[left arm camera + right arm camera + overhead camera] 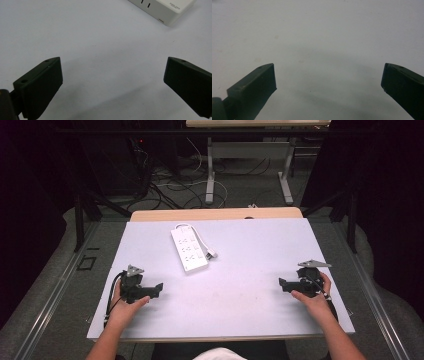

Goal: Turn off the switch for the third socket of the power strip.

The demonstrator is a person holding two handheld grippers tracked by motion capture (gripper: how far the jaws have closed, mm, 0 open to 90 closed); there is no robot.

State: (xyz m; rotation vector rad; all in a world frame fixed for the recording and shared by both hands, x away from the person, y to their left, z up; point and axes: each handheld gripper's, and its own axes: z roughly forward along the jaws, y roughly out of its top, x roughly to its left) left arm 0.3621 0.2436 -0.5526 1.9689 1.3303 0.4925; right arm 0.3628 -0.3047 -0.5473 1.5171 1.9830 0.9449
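The left gripper (158, 289) rests low over the white table top (250, 270) near its left front corner, held in one hand (125, 307), and its two black jaws stand wide apart with nothing but bare surface between them, as the left gripper view (112, 77) makes plain. The right gripper (283, 285) sits opposite, near the right front edge, held in the other hand (315, 300); its two jaws are likewise spread wide and hold nothing, with only the pale table top between them in the right gripper view (328, 80). The two grippers point inward toward each other across the front of the table and are well apart. There is one power strip (188, 249), white and oblong, lying flat toward the back left of the table top with its long side running slightly askew to the table's edges; one white cable (200, 240) curls from its far end along its right side and ends in one plug (212, 254) just beside the strip. The strip lies nearer the left gripper than the right (one corner of it (165, 10) shows at the top of the left gripper view, with slots visible), yet it is clear of both and touched by neither. Each gripper carries one grey three-cornered plate on top and one trailing cable.
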